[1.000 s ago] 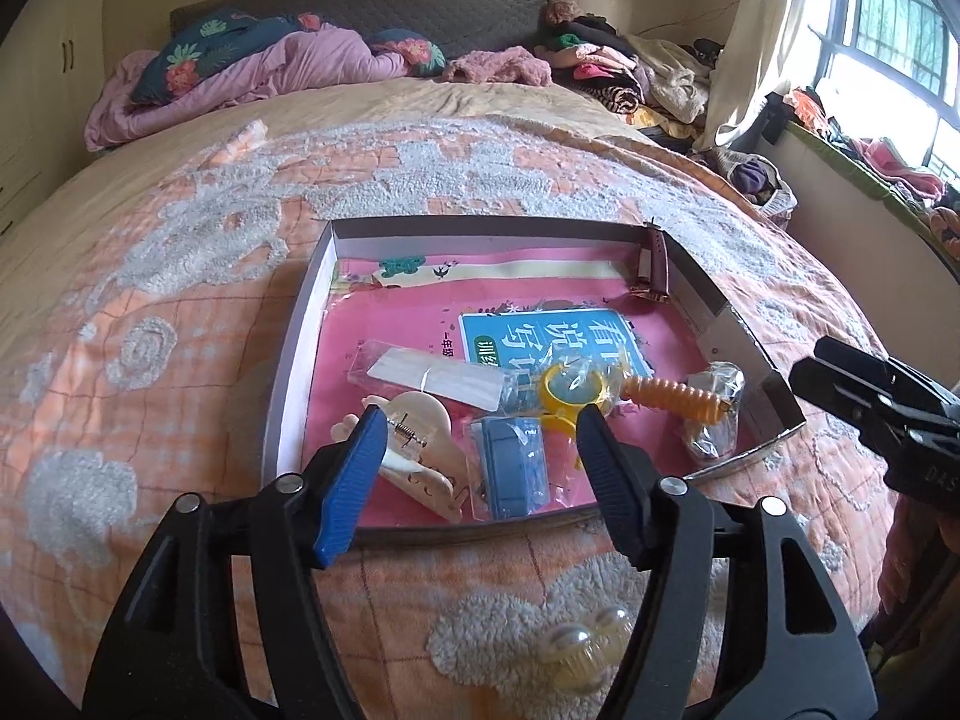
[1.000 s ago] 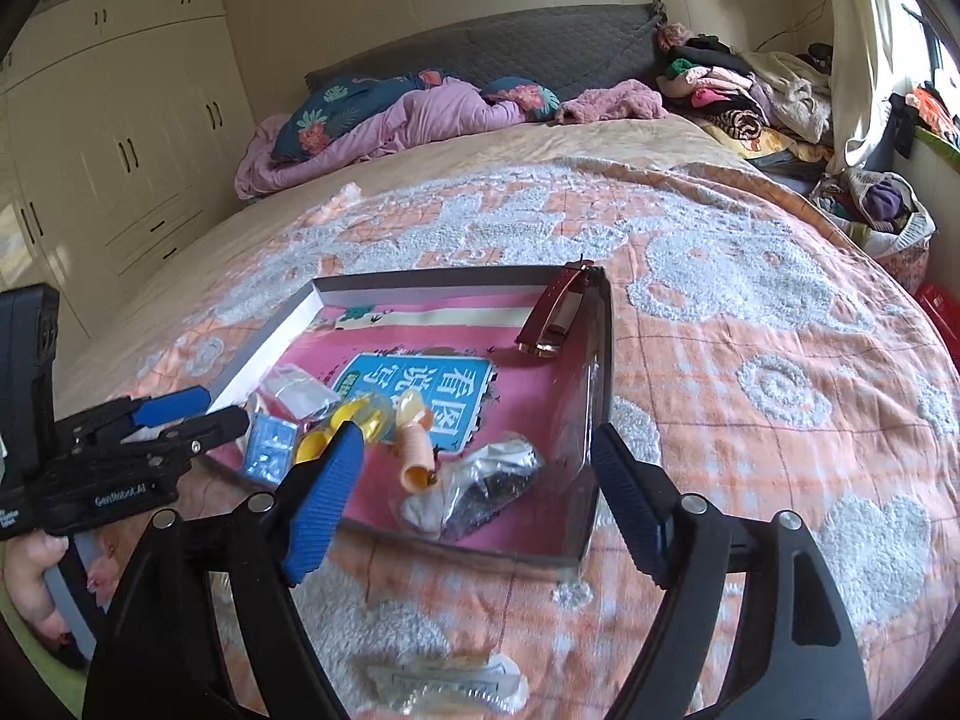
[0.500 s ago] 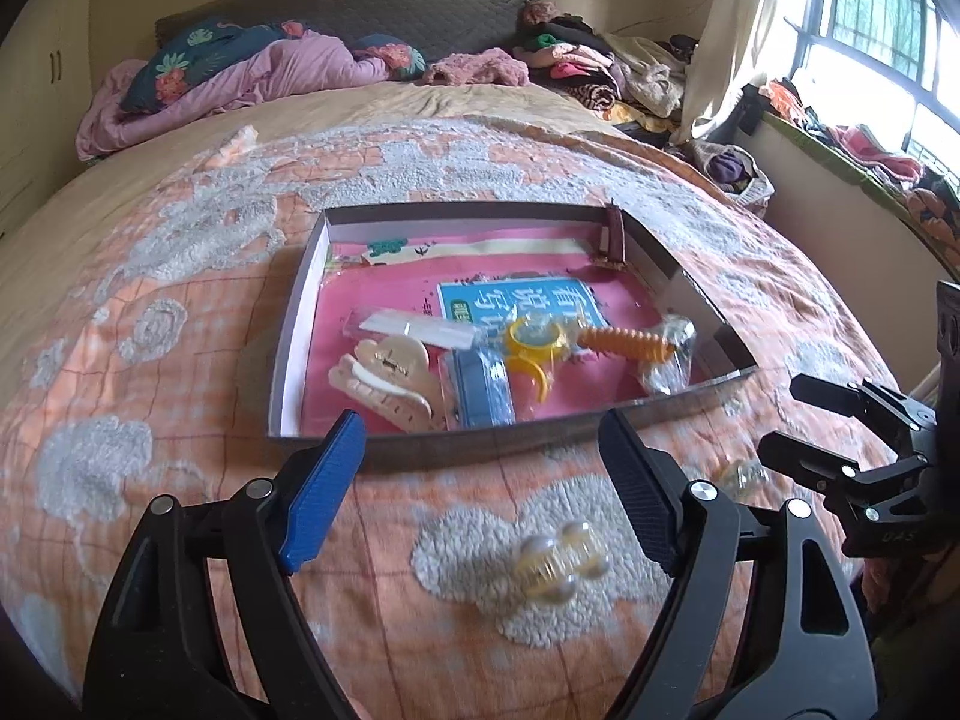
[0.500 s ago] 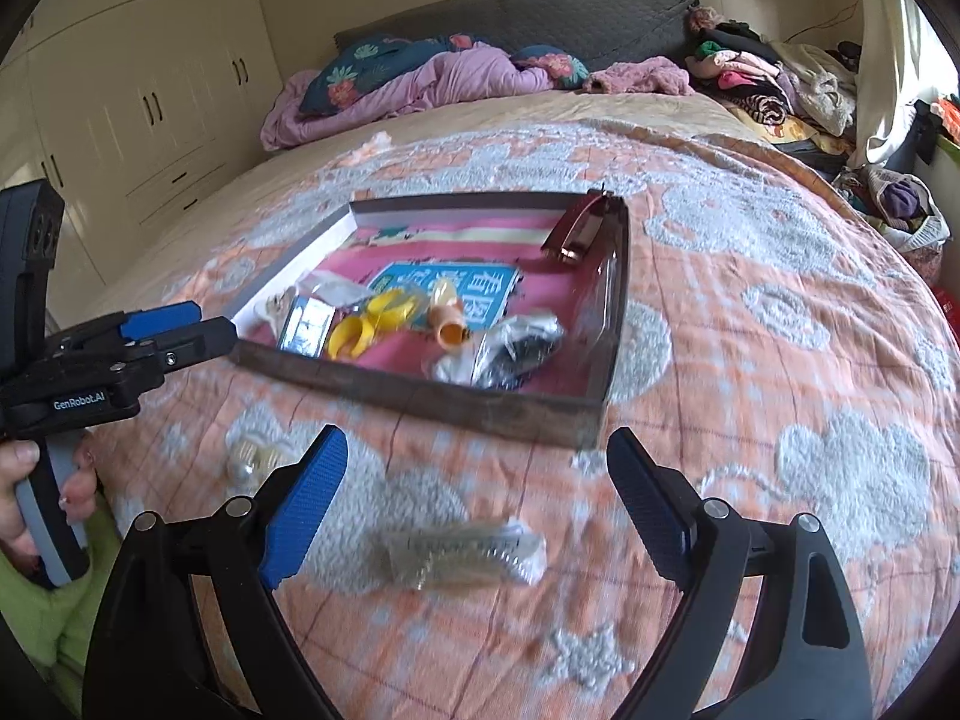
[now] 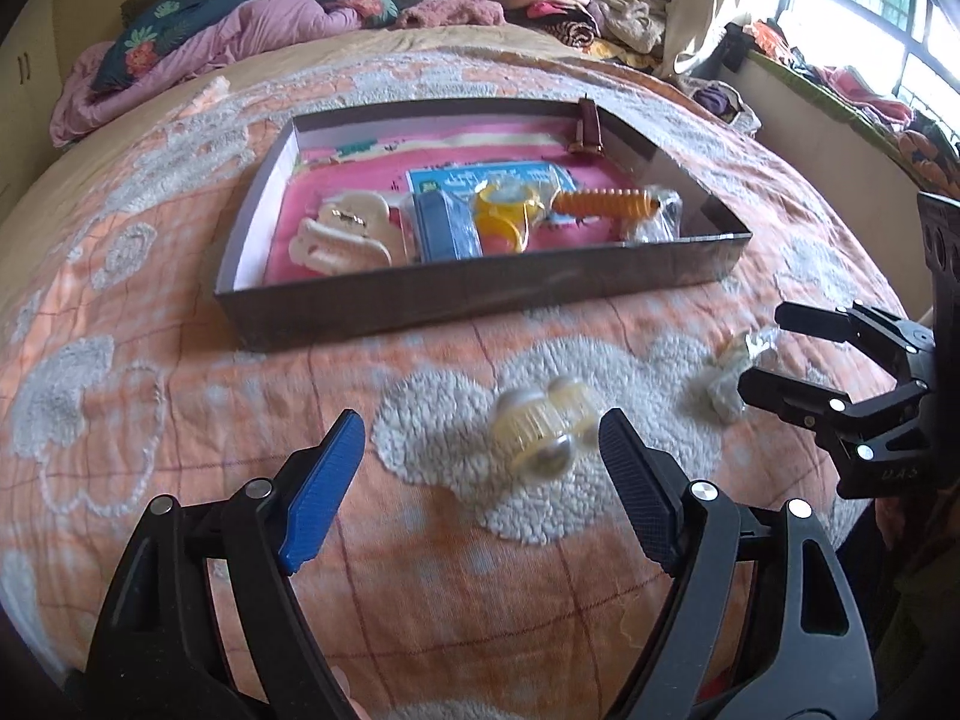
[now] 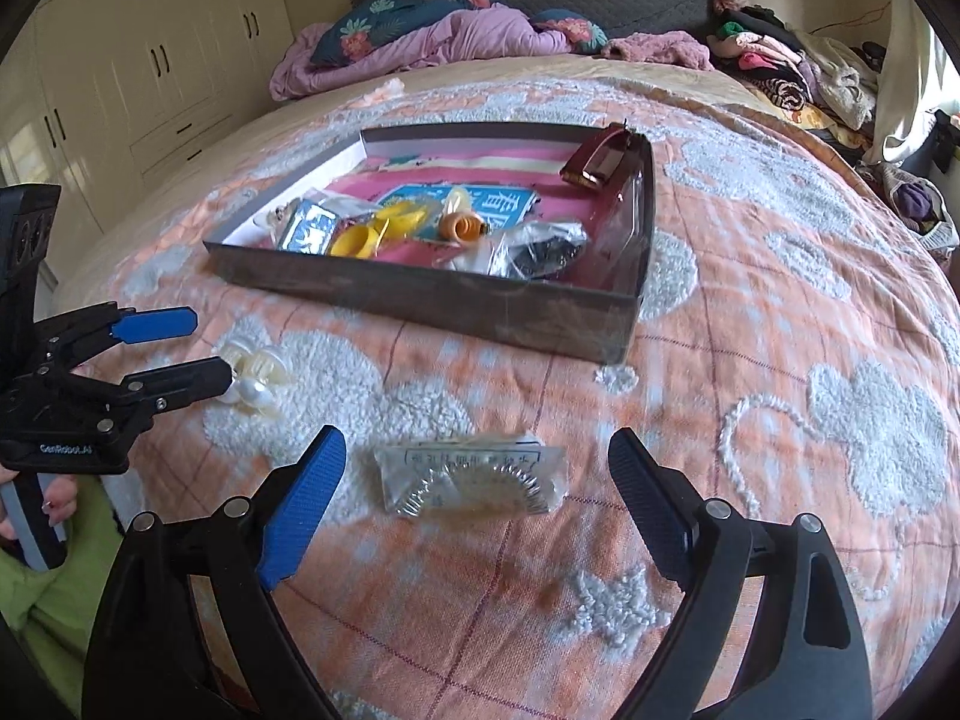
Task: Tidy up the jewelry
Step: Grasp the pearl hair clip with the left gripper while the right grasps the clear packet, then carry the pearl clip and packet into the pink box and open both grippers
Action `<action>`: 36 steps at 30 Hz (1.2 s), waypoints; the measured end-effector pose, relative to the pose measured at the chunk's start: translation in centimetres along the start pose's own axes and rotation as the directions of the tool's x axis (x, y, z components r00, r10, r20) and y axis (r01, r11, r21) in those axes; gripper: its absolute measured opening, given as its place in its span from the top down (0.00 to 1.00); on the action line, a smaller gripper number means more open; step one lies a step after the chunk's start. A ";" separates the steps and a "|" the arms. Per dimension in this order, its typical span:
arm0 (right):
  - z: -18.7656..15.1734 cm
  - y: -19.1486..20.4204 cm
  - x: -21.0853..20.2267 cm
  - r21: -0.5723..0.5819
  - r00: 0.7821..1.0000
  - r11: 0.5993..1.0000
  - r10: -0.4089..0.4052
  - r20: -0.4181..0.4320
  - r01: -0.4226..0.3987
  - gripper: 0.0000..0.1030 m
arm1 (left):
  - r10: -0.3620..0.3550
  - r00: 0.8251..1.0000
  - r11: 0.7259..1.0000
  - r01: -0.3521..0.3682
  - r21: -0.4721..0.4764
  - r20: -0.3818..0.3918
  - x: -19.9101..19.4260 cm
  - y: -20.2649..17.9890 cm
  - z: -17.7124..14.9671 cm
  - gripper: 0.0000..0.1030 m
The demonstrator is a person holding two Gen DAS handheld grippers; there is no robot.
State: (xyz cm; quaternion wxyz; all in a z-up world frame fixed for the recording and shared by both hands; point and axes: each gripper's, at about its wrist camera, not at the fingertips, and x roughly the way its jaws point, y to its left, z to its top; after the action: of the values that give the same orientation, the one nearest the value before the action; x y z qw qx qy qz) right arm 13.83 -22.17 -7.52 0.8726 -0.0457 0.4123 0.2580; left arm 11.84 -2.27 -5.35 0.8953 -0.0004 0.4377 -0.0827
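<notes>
**Both grippers hover wide open above loose pieces on the bed**

On the left, the left gripper (image 5: 480, 480) hangs over the orange blanket (image 5: 180, 420) with its jaws spread and nothing between them. Just ahead of its fingertips lies a clear pearl hair clip (image 5: 543, 426), resting on a white fleecy patch. Beyond it stands the shallow box (image 5: 480, 294), holding a cream claw clip (image 5: 342, 234), a blue item in plastic (image 5: 447, 228), a yellow ring (image 5: 504, 216) and an orange spiral piece (image 5: 600, 202). To the right, the right gripper (image 6: 477, 498) is likewise released, poised over a bagged hair comb (image 6: 471, 474) lying flat on the blanket, near the box's front wall.
</notes>
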 end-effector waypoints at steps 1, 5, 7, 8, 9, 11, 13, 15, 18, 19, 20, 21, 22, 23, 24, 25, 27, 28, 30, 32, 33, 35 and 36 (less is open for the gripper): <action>-0.1 0.0 0.2 -0.001 1.000 1.000 -0.002 -0.006 0.002 0.14 | -0.005 1.000 1.000 0.005 0.005 -0.004 0.1 -0.1 -0.2 0.29; -0.5 -0.2 1.3 0.000 0.999 1.000 -0.005 -0.035 0.005 0.14 | -0.026 0.999 1.000 0.026 0.013 -0.019 0.5 -0.5 -0.5 0.29; -0.7 -0.1 1.7 -0.013 0.999 1.000 -0.014 -0.048 0.014 0.14 | -0.030 0.999 0.999 0.030 0.018 -0.025 0.8 -0.7 -0.6 0.27; -0.8 0.1 1.8 -0.022 0.998 1.000 -0.022 -0.051 0.021 0.14 | -0.034 0.999 0.999 0.034 0.018 -0.028 1.0 -0.8 -0.6 0.27; -0.9 0.1 1.9 -0.031 0.998 0.999 -0.026 -0.054 0.025 0.16 | -0.035 0.999 0.999 0.036 0.019 -0.030 1.2 -0.9 -0.6 0.27; -1.1 0.1 2.1 -0.044 0.998 0.999 -0.035 -0.059 0.033 0.22 | -0.042 0.998 0.999 0.043 0.018 -0.036 1.5 -1.0 -0.6 0.27; -1.1 -0.1 1.9 -0.037 0.998 0.999 -0.024 -0.053 0.022 0.34 | -0.049 0.998 0.999 0.049 0.018 -0.035 1.9 -1.2 -0.5 0.27; -1.1 -0.4 1.7 -0.019 0.999 1.000 -0.011 -0.049 0.010 0.34 | -0.053 0.998 0.998 0.054 0.019 -0.036 2.3 -1.3 -0.3 0.27; -1.1 -0.7 1.3 0.005 0.999 1.000 0.007 -0.045 -0.007 0.35 | -0.032 0.999 0.999 0.033 0.031 -0.023 2.5 -1.7 -0.4 0.56; -1.1 -0.8 1.1 0.010 0.999 1.000 0.010 -0.042 -0.009 0.35 | -0.039 0.999 0.999 0.039 0.032 -0.015 2.3 -1.8 -0.4 0.60; -1.0 -0.9 0.7 0.018 0.999 1.000 0.019 -0.034 -0.018 0.35 | -0.042 0.999 0.999 0.042 0.029 -0.014 2.2 -1.8 -0.3 0.60; -0.9 -0.9 0.5 0.025 0.999 0.999 0.027 -0.025 -0.026 0.35 | -0.046 0.999 0.999 0.047 0.024 -0.012 2.0 -1.7 -0.3 0.60; -0.7 -0.9 0.0 0.031 0.999 0.999 0.034 -0.012 -0.033 0.35 | -0.055 0.998 0.998 0.055 0.015 -0.001 1.5 -1.5 -0.2 0.60; -0.6 -0.9 -0.3 0.034 0.999 0.999 0.036 0.000 -0.036 0.35 | -0.057 0.998 0.998 0.057 0.008 0.017 1.0 -1.3 0.0 0.60; -0.3 -0.8 -0.9 0.033 0.999 0.999 0.041 0.019 -0.042 0.35 | -0.057 0.998 0.998 0.057 -0.002 0.040 0.2 -0.9 0.4 0.60; 0.0 -0.8 -1.4 0.031 0.998 0.998 0.044 0.039 -0.046 0.35 | -0.059 0.997 0.998 0.060 -0.012 0.059 -0.4 -0.6 0.8 0.60; 0.9 -0.6 -2.2 0.026 0.996 0.998 0.051 0.079 -0.053 0.35 | -0.055 0.994 0.998 0.059 -0.034 0.099 -1.6 0.2 1.7 0.60; 1.4 -0.5 -2.5 0.022 0.994 0.998 0.054 0.097 -0.057 0.35 | -0.046 0.992 0.998 0.051 -0.045 0.117 -2.0 0.7 2.4 0.60; 2.5 -0.5 -2.8 0.012 0.992 0.998 0.052 0.118 -0.054 0.35 | -0.025 0.990 0.997 0.034 -0.067 0.135 -2.4 1.4 3.4 0.60; 3.8 -0.6 -2.7 0.009 0.989 0.999 0.042 0.142 -0.044 0.35 | 0.003 0.988 0.996 0.011 -0.088 0.154 -2.6 2.4 4.6 0.60; 4.3 -0.7 -2.7 0.008 0.988 0.999 0.040 0.148 -0.042 0.35 | 0.015 0.987 0.995 0.000 -0.096 0.159 -2.6 2.7 5.0 0.60; 5.4 -0.8 -2.3 0.004 0.987 1.000 0.021 0.161 -0.022 0.35 | 0.045 0.986 0.993 -0.026 -0.117 0.163 -2.2 3.7 5.7 0.60; 5.8 -0.9 -2.1 0.005 0.986 1.000 0.017 0.165 -0.018 0.35 | 0.058 0.986 0.991 -0.038 -0.130 0.155 -1.9 4.1 6.0 0.60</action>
State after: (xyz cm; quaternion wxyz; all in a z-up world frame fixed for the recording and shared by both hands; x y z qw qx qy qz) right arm 17.18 -22.15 -2.26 0.9016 -0.0179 0.3399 0.2671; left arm 16.07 1.65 -0.46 0.9272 -0.0531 0.3693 -0.0330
